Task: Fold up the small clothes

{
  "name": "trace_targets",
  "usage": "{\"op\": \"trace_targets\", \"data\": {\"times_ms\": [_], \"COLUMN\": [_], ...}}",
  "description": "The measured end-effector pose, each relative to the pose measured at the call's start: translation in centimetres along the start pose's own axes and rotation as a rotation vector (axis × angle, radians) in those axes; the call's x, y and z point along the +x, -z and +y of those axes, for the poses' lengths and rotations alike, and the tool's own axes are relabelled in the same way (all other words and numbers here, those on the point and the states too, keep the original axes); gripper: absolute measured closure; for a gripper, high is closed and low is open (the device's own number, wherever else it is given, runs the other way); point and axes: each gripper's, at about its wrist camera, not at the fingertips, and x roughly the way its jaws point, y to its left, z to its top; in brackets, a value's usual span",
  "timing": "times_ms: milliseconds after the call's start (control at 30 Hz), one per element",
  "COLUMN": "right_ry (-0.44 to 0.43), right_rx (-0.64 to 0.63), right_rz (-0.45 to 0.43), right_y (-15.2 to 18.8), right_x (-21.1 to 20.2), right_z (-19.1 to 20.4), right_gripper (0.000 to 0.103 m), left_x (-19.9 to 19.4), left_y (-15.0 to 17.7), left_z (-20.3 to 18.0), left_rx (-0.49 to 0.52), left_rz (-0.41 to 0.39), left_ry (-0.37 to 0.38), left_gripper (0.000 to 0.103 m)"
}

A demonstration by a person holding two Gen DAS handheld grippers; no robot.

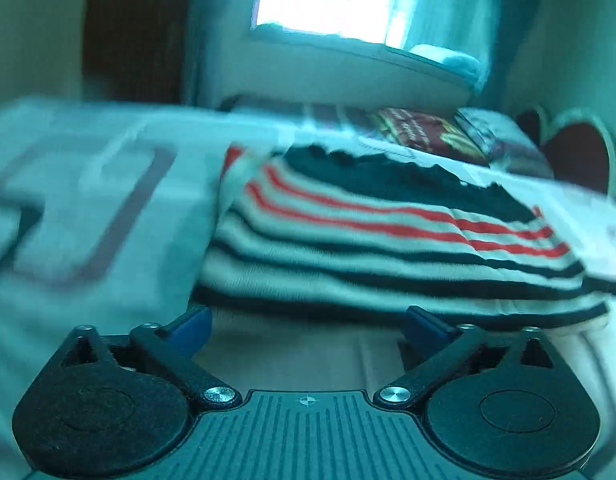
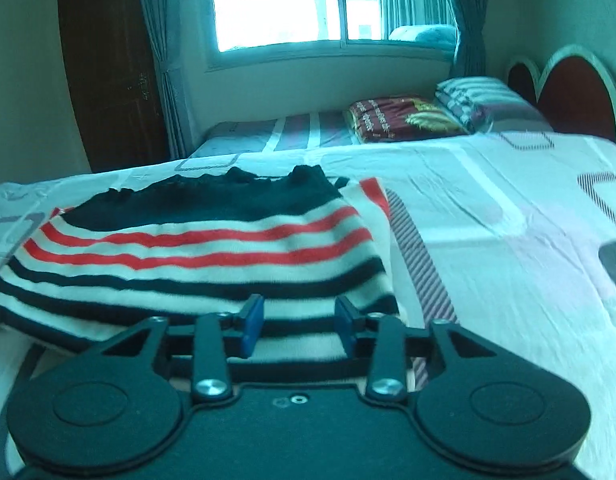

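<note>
Daylight pours through the window point(image 2: 291, 4) at the top centre of both views, blown out to white glare. A cyan cast tints everything. The left wrist view is smeared by motion blur, worst at left; the right is sharper. Fisheye bending darkens the corners.

One striped knit garment point(image 2: 195, 248), banded in navy, white and red, was counted on the patterned white bedsheet point(image 2: 488, 216); the left wrist view showed the same single garment point(image 1: 388, 236). On that garment, two red stripes and three narrow navy stripes were counted below one broad navy panel. Beyond the garment, toward the wall, one folded maroon blanket with gold print point(image 2: 396, 118) and one striped pillow point(image 2: 480, 100) were noted. One window point(image 2: 291, 4) stood behind them, with two curtains, one at each side. Two blue-padded grippers were present, one per view point(image 1: 308, 326) point(image 2: 299, 322).
</note>
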Motion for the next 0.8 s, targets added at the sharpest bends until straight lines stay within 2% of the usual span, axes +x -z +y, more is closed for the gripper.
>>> {"op": "trace_targets", "data": {"times_ms": [33,100,233,300,333,400,467,567,633,700,733,800], "right_ry": [-0.011,-0.035,-0.107,-0.128,-0.146,-0.161,-0.186,-0.241,-0.268,-0.295,-0.304,-0.332], "right_rx": [0.006,0.02,0.077,0.079,0.083,0.096,0.123,0.165,0.165,0.152,0.142,0.131], "right_rz": [0.004,0.011,0.023,0.028,0.036,0.048,0.054,0.08,0.101,0.122,0.129,0.143], "right_y": [0.1,0.3,0.0,-0.4,-0.7,-1.4,-2.2,-3.2,-3.7,-3.9,-3.9,-3.8], "right_x": [-0.3,-0.7,-0.8,-0.5,-0.1,0.7,1.8,4.1,5.6,7.0,7.5,8.4], "right_z": [0.0,0.2,0.5,0.9,1.2,1.5,1.8,2.6,3.6,4.8,5.4,6.3], "right_gripper": [0.076,0.078,0.08,0.088,0.098,0.101,0.101,0.101,0.101,0.101,0.101,0.101], "left_x": [0.3,1.3,2.7,3.6,4.0,4.9,5.9,7.1,7.7,8.3,8.5,9.2], "left_y": [0.5,1.1,0.7,0.3,0.3,0.3,0.0,-0.2,-0.6,-0.7,-0.7,-0.3], "left_z": [0.6,2.0,4.1,5.1,5.6,6.3,6.2,6.1,6.1,6.4,6.9,8.0], "left_rx": [-0.057,-0.183,-0.406,-0.518,-0.581,-0.672,-0.686,-0.688,-0.676,-0.683,-0.697,-0.738], "left_rz": [0.017,0.031,-0.031,-0.049,-0.06,-0.085,-0.099,-0.117,-0.12,-0.11,-0.105,-0.1], "left_ry": [0.032,0.057,0.119,0.149,0.164,0.188,0.171,0.17,0.17,0.159,0.155,0.184], "left_gripper": [0.012,0.015,0.015,0.015,0.015,0.016,0.026,0.03,0.036,0.061,0.068,0.072]}}
